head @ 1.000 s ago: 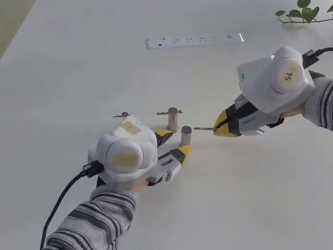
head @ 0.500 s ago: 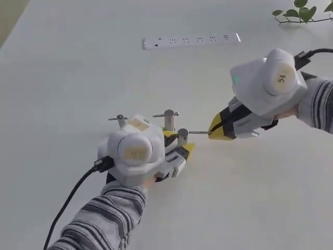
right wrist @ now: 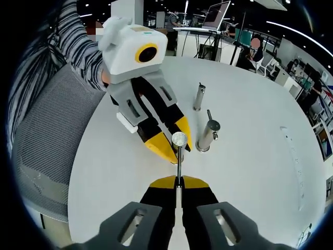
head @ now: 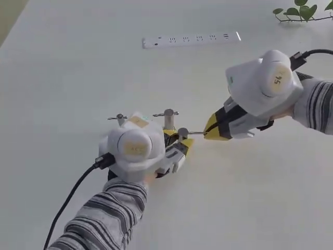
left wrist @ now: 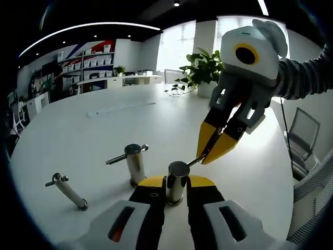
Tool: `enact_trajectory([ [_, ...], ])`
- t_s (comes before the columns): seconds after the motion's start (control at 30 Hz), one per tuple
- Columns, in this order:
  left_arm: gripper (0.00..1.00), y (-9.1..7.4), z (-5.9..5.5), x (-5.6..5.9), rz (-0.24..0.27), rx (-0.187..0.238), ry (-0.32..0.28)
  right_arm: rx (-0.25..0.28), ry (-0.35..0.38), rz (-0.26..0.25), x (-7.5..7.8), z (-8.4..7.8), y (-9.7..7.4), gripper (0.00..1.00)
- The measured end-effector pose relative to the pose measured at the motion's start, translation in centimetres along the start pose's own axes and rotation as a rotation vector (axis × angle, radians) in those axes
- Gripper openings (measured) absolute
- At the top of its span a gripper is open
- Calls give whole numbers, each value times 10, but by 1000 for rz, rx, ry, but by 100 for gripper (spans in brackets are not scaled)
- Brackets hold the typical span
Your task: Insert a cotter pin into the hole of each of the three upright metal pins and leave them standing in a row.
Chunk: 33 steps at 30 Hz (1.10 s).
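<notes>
Head view, workbench (head: pixel 62 78): white top, with a plant (head: pixel 302 11) at the far right.
Left gripper (head: pixel 179 147): jaws clamped on the nearest metal pin (head: pixel 182 134), which stands upright at the right of the row.
Right gripper (head: pixel 208 133): jaws pinched tight on a cotter pin (head: pixel 196 133) held level, its tip at that pin's head.
Power strip (head: pixel 190 39): far side.
Middle pin (head: pixel 168 119), left pin (head: pixel 120 120): upright, each with a cotter pin crossing its top.
Left gripper view: yellow pads flank the nearest metal pin (left wrist: pixel 177 182). The right gripper (left wrist: pixel 210 153) comes in from the right.
Right gripper view: the cotter pin (right wrist: pixel 178 166) seen lengthwise. Whether its tip is inside the hole cannot be told.
</notes>
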<state>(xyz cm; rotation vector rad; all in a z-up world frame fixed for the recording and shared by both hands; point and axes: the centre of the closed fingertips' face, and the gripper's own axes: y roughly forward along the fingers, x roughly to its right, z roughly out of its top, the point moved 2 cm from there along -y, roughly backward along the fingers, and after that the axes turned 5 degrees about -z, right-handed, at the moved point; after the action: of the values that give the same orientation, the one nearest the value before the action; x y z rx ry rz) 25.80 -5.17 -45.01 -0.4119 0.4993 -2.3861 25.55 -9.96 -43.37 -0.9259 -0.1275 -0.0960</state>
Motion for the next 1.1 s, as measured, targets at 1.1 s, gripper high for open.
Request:
enact_trajectory([
  [1.1, 11, 7, -16, 0, 35, -6, -43, 13, 41, 11, -2, 14, 5, 0],
])
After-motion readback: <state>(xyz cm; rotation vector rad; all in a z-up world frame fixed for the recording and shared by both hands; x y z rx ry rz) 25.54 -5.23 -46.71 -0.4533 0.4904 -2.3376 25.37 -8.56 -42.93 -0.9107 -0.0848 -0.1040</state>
